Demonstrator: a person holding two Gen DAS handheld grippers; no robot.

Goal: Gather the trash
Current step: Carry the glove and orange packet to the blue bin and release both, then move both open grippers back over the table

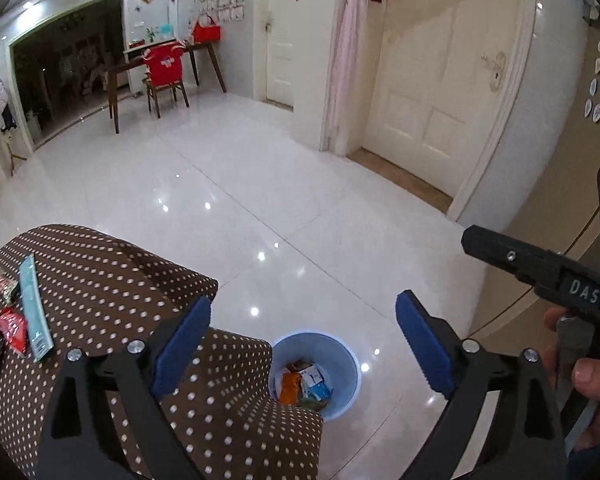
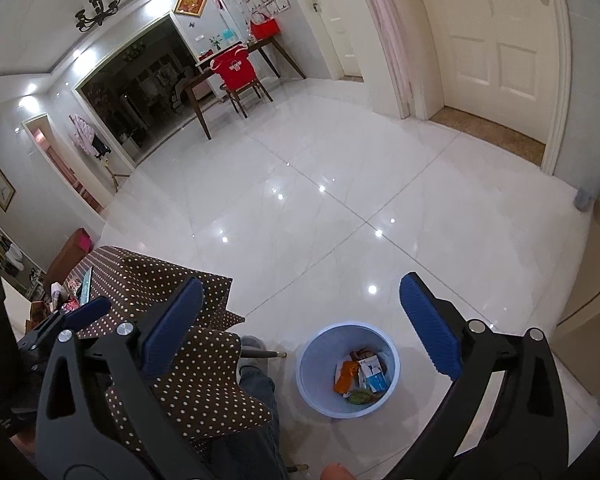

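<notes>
A light blue trash bin [image 1: 346,364] stands on the white floor beside the table and holds several wrappers and small boxes; it also shows in the right wrist view [image 2: 312,364]. My left gripper [image 1: 302,344] is open and empty, above the table's corner and the bin. My right gripper [image 2: 300,332] is open and empty, above the bin. On the brown polka-dot tablecloth [image 1: 112,280] at the far left lie a long teal packet [image 1: 34,306], a red wrapper [image 1: 12,330] and other wrappers.
The right gripper's body and the hand on it [image 1: 560,280] show at the right of the left wrist view. The left gripper [image 2: 80,312] shows over the table in the right wrist view. My legs [image 2: 256,384] are under the table's edge. Doors and a far table with chair [image 1: 164,76] lie beyond the floor.
</notes>
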